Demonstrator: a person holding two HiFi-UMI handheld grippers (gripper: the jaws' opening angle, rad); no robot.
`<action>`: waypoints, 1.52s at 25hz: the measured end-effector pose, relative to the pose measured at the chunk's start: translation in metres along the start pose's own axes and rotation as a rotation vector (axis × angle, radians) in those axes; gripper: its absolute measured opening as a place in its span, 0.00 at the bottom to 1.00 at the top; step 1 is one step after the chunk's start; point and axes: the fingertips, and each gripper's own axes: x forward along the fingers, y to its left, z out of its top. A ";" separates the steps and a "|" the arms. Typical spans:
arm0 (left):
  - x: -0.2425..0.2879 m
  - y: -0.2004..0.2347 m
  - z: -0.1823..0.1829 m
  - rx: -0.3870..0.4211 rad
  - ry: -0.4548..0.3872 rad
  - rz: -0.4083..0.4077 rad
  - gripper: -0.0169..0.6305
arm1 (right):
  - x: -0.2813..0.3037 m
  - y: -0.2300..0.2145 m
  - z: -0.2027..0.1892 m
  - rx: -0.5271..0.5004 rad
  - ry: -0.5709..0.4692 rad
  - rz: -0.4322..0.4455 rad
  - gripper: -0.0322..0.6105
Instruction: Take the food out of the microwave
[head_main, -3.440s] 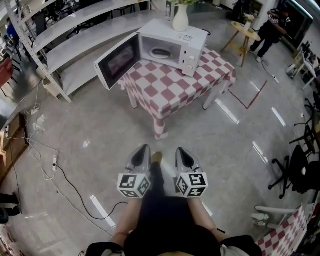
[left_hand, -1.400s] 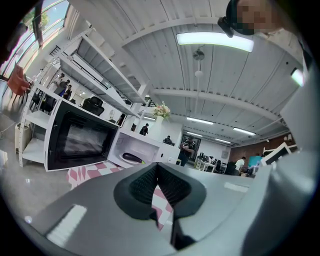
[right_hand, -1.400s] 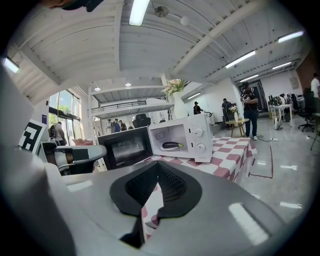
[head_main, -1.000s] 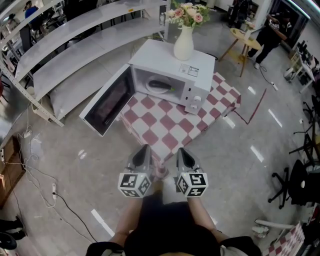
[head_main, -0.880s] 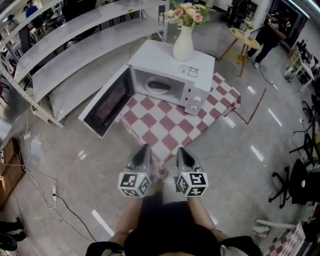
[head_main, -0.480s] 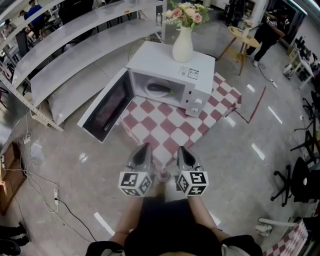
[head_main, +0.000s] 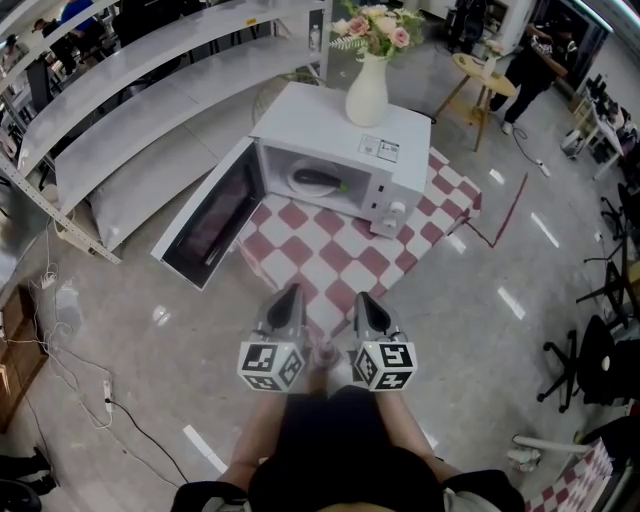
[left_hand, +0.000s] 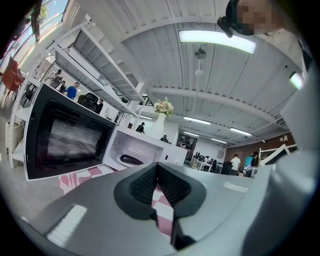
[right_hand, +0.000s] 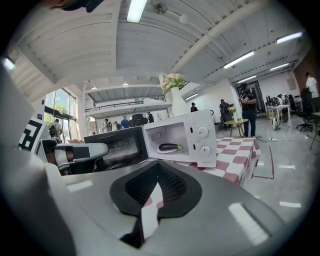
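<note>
A white microwave (head_main: 345, 150) stands on a table with a red-and-white checked cloth (head_main: 335, 262), its door (head_main: 205, 228) swung wide open to the left. Inside lies a dark eggplant with a green stem (head_main: 320, 180) on the turntable plate; the eggplant (right_hand: 169, 147) also shows in the right gripper view and in the left gripper view (left_hand: 131, 160). My left gripper (head_main: 290, 296) and right gripper (head_main: 362, 300) are side by side at the table's near corner, well short of the microwave. Both are shut with nothing in them.
A white vase of flowers (head_main: 367, 88) stands on top of the microwave. Long grey shelving (head_main: 120, 120) runs along the left. Cables (head_main: 110, 400) lie on the floor at the left. A round side table (head_main: 482, 65) and a person are at the back right, office chairs (head_main: 600, 350) at the right.
The table and microwave have come nearer in the head view as the person stepped towards them. Both grippers stay shut and side by side.
</note>
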 end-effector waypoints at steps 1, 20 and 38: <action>0.000 0.001 -0.001 -0.002 0.001 0.000 0.04 | 0.000 0.000 0.000 -0.001 0.002 -0.002 0.05; -0.007 0.001 -0.013 -0.038 0.040 -0.010 0.04 | -0.011 0.006 -0.010 -0.007 0.024 -0.028 0.05; 0.049 0.011 -0.014 -0.049 0.054 0.023 0.04 | 0.036 -0.019 0.013 -0.008 0.037 0.014 0.05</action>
